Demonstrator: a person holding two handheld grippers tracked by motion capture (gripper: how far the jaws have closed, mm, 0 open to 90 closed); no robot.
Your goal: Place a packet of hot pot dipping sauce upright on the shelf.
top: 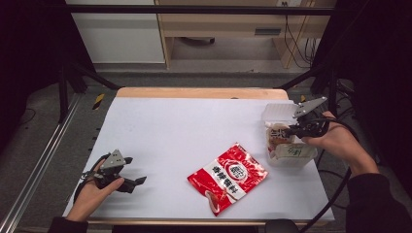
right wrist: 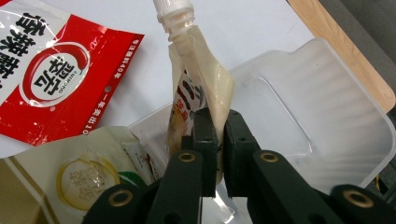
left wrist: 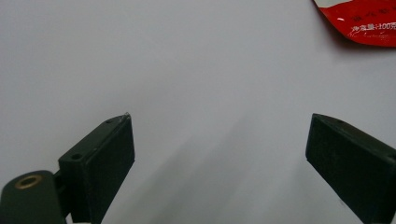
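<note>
Right gripper (right wrist: 217,140) clamped on a cream spouted pouch (right wrist: 198,88), held upright over the clear plastic container (right wrist: 299,112) at the table's (top: 170,121) right edge. Beside it, another cream packet (right wrist: 70,172). Red seasoning packet (top: 227,177) mid-table. Left gripper (left wrist: 219,154) spread wide, empty, over bare table.

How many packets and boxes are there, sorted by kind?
Red packet: 1
Spout pouch pinched in the right claw: 1
Cream packet in the box: 1
Clear plastic box: 1
Total: 4
</note>
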